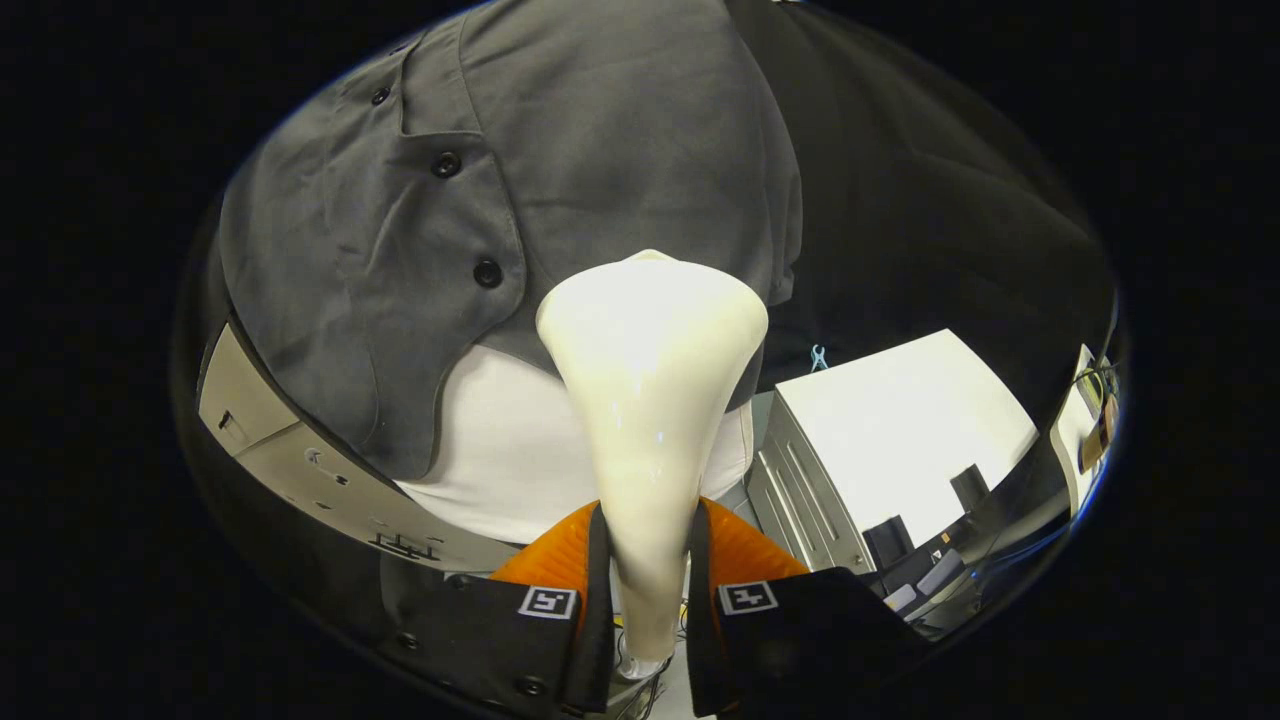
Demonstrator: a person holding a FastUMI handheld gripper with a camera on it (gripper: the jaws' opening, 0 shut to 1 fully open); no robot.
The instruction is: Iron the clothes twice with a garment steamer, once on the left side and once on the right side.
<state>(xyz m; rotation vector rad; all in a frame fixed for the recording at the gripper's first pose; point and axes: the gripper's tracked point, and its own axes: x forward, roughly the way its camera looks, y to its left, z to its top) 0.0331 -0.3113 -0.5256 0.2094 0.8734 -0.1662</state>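
Note:
A grey button-up shirt [560,170] hangs over a white undershirt [510,450] ahead of me. Several dark buttons run down its placket, to the left of the steamer. The cream garment steamer [650,400] stands upright between my fingers, its wide head pressed against or very near the shirt's lower right part. My gripper [648,580] is shut on the steamer's narrow handle, with a finger on each side.
To the right of the shirt stands a white table [900,430] with grey slatted sides and small dark items near its front edge. A pale panel [300,450] runs below the shirt at the left. Black cloth hangs behind the shirt.

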